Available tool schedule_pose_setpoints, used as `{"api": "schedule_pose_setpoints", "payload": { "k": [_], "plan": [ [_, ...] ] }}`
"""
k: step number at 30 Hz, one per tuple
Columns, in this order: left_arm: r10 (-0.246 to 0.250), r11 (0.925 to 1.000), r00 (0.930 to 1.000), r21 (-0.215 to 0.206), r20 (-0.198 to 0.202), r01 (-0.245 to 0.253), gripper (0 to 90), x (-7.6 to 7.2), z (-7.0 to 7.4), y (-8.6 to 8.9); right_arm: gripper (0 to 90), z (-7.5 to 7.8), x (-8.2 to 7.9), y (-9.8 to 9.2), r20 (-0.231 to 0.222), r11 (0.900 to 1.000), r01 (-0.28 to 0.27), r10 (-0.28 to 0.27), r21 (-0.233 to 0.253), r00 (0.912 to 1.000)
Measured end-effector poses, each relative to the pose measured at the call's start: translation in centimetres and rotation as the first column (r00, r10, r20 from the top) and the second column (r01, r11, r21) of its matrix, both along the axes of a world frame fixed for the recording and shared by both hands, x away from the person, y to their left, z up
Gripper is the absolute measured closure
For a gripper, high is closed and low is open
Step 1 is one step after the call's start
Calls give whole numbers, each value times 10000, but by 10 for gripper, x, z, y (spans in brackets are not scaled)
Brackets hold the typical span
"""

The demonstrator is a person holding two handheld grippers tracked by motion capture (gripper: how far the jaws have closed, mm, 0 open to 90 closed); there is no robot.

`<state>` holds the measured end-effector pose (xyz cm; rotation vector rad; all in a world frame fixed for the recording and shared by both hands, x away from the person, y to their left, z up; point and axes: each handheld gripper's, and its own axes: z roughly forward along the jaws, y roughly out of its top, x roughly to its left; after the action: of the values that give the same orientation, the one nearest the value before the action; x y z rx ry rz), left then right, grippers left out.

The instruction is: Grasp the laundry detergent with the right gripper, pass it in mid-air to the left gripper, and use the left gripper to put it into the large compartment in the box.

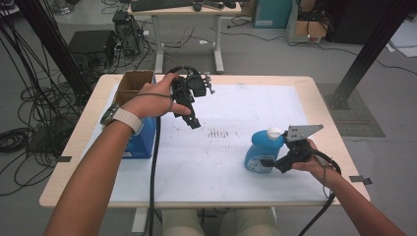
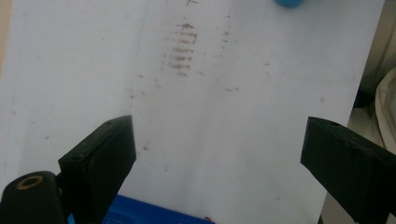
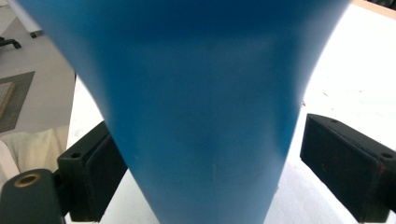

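Bottle [image 1: 264,152] of blue liquid with a white cap [image 1: 273,132] stands upright on the white sheet [image 1: 226,167] that covers the wooden table [image 1: 322,105], toward the right front part of it as the high view shows. The right gripper [image 1: 269,162] comes at the bottle from the right, low on its body, with the grey plate of the gripper just above the hand [image 1: 310,160] that holds it. The left gripper [image 1: 194,122] is held up over the left middle of the sheet, well apart from the bottle, its jaws pointing down and to the right. A blue box [image 1: 142,140] sits at the left edge of the sheet, with a cardboard box [image 1: 134,83] behind it. A patch of dark smudges [image 1: 220,132] marks the sheet between the two grippers. In the left gripper view, the left gripper [image 2: 218,149] has its jaws spread wide with nothing between them, above the bare sheet [image 2: 93,70] and the smudges [image 2: 182,51]; the blue box [image 2: 154,217] edges in at the bottom. In the right gripper view, the right gripper [image 3: 210,163] has its jaws spread on either side of the bottle [image 3: 196,102]; the blue body sits between them, with a gap on the right side, so they are not clenched on it.
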<state>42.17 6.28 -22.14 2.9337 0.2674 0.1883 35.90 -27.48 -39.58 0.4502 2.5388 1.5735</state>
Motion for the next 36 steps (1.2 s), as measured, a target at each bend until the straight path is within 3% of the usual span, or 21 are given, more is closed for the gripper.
{"api": "schedule_pose_setpoints", "payload": {
  "k": [21,31,36],
  "plan": [
    [-46,10000,10000,-42,10,46,110,0,-1,0,250,-6,-2,4,6,9996,-120,120,239,9999],
    [30,10000,10000,-70,-34,-30,110,1,-2,2,406,-7,-3,5,56,9989,-341,339,324,9994],
    [29,10000,10000,-83,-48,-29,110,1,-3,2,412,-7,-3,6,135,9986,-403,398,338,9991]
  ]
}}
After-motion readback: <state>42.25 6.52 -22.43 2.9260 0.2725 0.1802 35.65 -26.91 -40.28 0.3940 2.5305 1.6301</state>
